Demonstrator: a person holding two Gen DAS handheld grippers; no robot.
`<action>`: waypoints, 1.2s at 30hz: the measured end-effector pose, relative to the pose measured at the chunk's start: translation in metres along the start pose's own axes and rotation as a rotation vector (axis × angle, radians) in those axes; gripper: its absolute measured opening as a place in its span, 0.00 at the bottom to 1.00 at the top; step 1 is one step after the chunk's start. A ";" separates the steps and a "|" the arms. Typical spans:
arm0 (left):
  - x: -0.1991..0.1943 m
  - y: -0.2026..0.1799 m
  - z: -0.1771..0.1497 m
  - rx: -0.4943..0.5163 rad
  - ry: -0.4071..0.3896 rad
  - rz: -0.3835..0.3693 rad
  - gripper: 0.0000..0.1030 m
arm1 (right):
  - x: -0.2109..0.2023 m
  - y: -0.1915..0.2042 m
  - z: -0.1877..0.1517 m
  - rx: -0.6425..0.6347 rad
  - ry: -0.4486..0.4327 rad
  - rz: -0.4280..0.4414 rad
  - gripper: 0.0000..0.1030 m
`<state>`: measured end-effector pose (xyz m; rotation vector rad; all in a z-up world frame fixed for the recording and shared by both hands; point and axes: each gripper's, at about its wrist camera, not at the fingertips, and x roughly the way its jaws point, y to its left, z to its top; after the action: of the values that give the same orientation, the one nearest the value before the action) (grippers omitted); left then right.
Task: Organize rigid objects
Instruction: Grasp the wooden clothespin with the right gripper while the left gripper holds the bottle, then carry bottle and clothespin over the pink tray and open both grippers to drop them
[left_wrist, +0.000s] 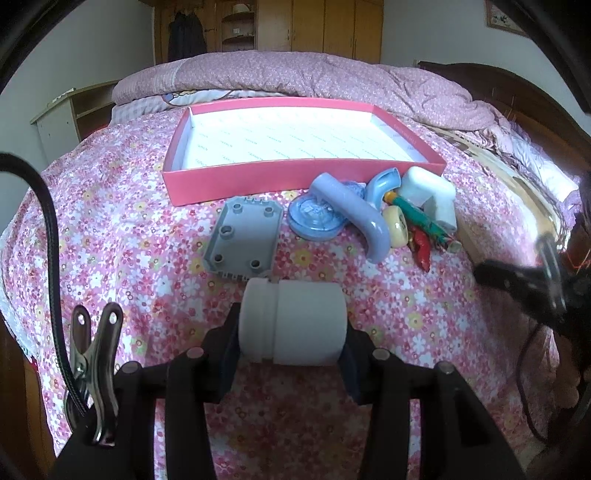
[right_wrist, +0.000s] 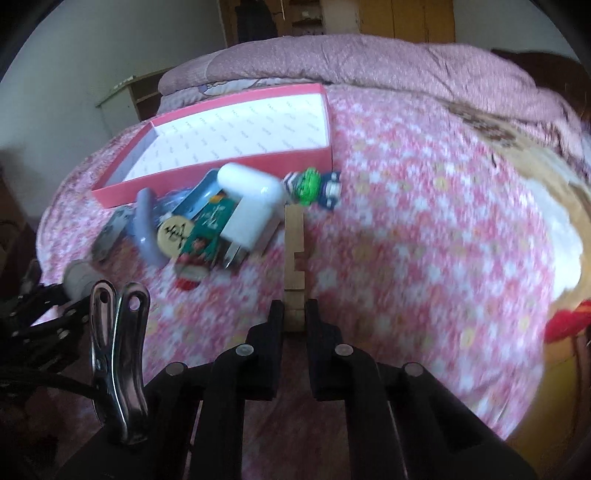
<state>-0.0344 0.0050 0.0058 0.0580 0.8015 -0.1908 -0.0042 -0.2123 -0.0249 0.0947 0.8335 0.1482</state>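
My left gripper (left_wrist: 291, 325) is shut on a white pipe fitting (left_wrist: 293, 321), held sideways above the flowered bedspread. My right gripper (right_wrist: 294, 314) is shut on a notched wooden stick (right_wrist: 294, 254) that points forward. An empty pink box (left_wrist: 295, 173) with a white floor lies on the bed; it also shows in the right wrist view (right_wrist: 229, 166). In front of it lie a grey plate (left_wrist: 243, 236), a blue disc (left_wrist: 316, 218), a lilac elbow pipe (left_wrist: 354, 214), a white charger (left_wrist: 430, 195), and a green-headed toy figure (right_wrist: 314, 186).
A cream game piece (right_wrist: 173, 236) and a green card pack (right_wrist: 207, 225) lie in the pile. A folded pink quilt (left_wrist: 295, 77) sits behind the box. The bed's dark headboard (left_wrist: 517, 96) is at the right. The right gripper shows at the right edge (left_wrist: 524, 277).
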 end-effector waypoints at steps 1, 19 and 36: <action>0.000 0.000 0.000 0.001 0.000 0.001 0.47 | -0.002 0.000 -0.003 0.007 0.001 0.012 0.12; -0.002 0.005 0.000 0.005 0.005 -0.032 0.47 | -0.001 0.002 -0.002 0.038 0.006 0.034 0.21; -0.019 0.015 0.018 -0.015 -0.032 -0.050 0.47 | 0.002 -0.005 -0.003 0.135 -0.049 0.067 0.26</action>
<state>-0.0320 0.0205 0.0315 0.0206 0.7726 -0.2320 -0.0043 -0.2172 -0.0291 0.2522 0.7912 0.1525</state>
